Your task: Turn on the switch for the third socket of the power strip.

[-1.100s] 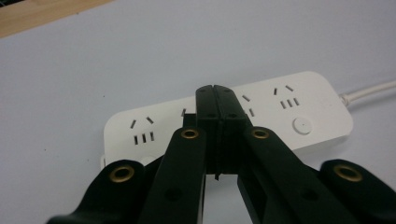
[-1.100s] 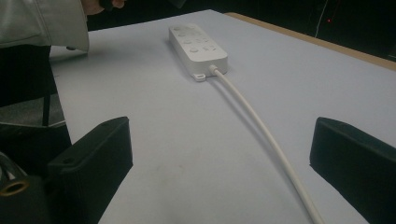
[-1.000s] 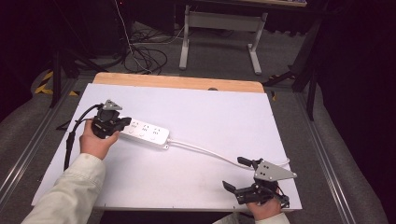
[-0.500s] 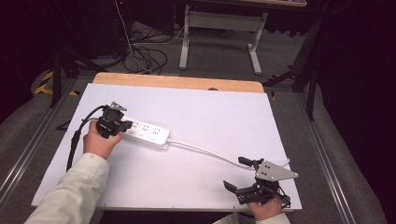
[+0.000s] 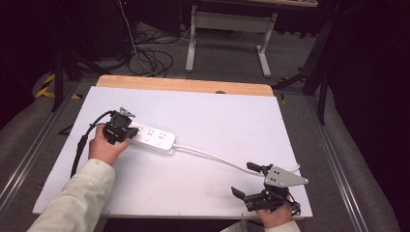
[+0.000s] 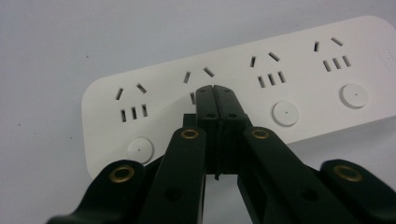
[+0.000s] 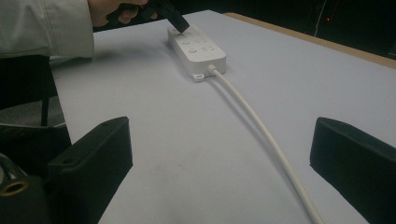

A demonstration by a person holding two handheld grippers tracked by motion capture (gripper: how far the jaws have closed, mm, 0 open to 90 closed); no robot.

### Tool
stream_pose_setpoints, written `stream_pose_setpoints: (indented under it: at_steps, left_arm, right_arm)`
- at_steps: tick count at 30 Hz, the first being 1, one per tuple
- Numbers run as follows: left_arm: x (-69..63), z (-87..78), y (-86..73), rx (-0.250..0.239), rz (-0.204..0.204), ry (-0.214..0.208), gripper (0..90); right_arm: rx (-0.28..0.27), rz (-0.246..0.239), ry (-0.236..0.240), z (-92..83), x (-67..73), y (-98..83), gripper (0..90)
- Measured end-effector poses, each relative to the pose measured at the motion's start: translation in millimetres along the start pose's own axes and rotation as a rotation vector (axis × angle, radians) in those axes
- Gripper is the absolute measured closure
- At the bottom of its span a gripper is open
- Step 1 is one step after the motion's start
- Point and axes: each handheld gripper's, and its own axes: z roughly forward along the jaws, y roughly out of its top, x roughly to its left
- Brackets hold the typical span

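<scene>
At the left of the table (image 5: 208, 121), the left gripper (image 5: 129, 134) had its jaws pressed fully together with nothing between them, their tips down on the near-left end of the white power strip (image 5: 153, 139), apparently touching its top beside a round button (image 6: 140, 149), though contact was hard to confirm. The strip's white cable (image 5: 212, 156) ran right and nearer. At the near right edge, the right gripper (image 5: 246, 180) stood wide open, holding nothing, the cable passing between its jaws.
</scene>
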Motion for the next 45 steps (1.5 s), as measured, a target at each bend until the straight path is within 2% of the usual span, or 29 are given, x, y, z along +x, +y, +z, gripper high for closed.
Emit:
stream_pose_setpoints:
  at_steps: [6,9,12,15,20,34,40,45]
  left_arm:
    - [0.1,2.5,0.2,0.002,-0.008,0.007,89.6]
    - [0.9,2.8,0.0,0.004,-0.018,-0.008,89.6]
    - [1.3,2.8,-0.1,0.005,-0.016,-0.01,89.7]
    - [0.6,2.9,0.0,0.004,0.0,0.005,89.8]
    - [1.6,3.2,0.0,0.007,-0.014,-0.01,89.8]
    - [1.1,3.5,-0.2,0.015,-0.021,-0.009,89.9]
    - [-3.3,3.7,-0.3,0.017,0.005,0.023,90.0]
    - [-3.5,4.1,-0.6,0.017,0.001,0.026,90.0]
  right_arm:
    - [0.0,0.0,0.002,0.0,-0.3,-0.1,6.1]
    - [-0.002,0.001,0.003,-0.1,-0.5,-0.2,6.1]
    - [0.0,0.001,0.003,0.0,-0.2,-0.2,6.0]
    - [0.0,0.001,0.003,-0.1,-0.2,-0.2,6.1]
    - [-0.001,0.001,0.004,-0.2,-0.1,-0.2,6.1]
    - [-0.001,-0.001,0.001,-1.4,0.1,-0.3,6.1]
    - [0.0,0.001,0.002,-1.2,0.4,-0.3,6.0]
    - [0.003,-0.001,0.002,-1.0,0.5,-0.4,6.1]
